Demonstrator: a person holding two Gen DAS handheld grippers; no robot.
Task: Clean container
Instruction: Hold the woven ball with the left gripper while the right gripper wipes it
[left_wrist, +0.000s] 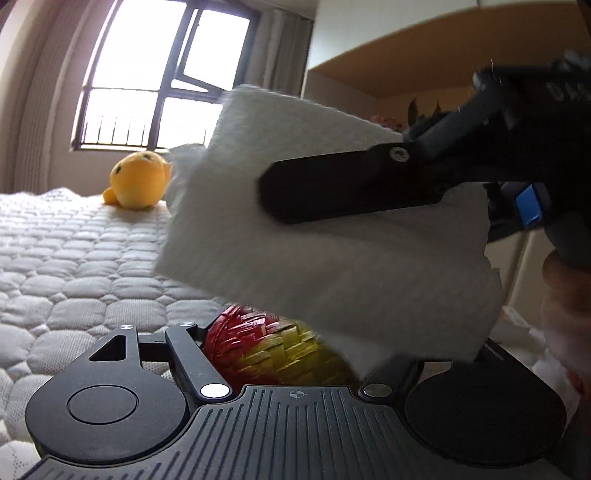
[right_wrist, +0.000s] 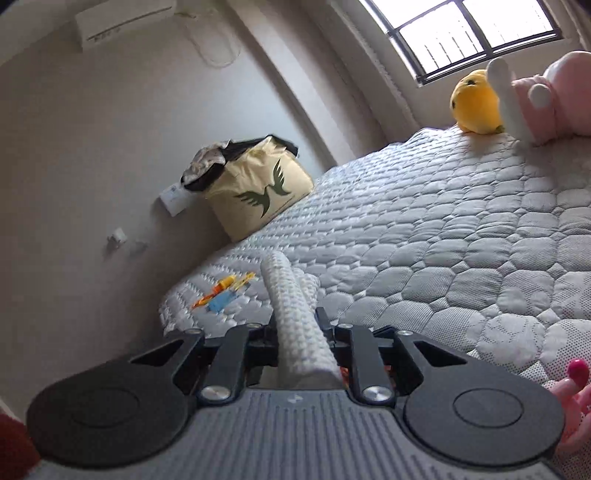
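A woven container (left_wrist: 280, 347), red on one side and yellow on the other, sits between the fingers of my left gripper (left_wrist: 291, 354), which is shut on it. Just above it hangs a white cloth (left_wrist: 332, 258) that covers the container's right part and the left gripper's right finger. My right gripper (right_wrist: 299, 328) is shut on this cloth (right_wrist: 295, 314), which shows edge-on as a folded strip between its jaws. In the left wrist view, one black finger (left_wrist: 351, 184) of the right gripper lies across the cloth's face, reaching in from the right.
A quilted grey mattress (right_wrist: 443, 240) lies under both grippers. A yellow plush toy (left_wrist: 136, 181) and a pink plush (right_wrist: 554, 99) sit near the window. A beige tote bag (right_wrist: 258, 192) stands by the wall, with small orange and blue toys (right_wrist: 221, 291) on the bed's corner. A hand (left_wrist: 565, 295) holds the right gripper.
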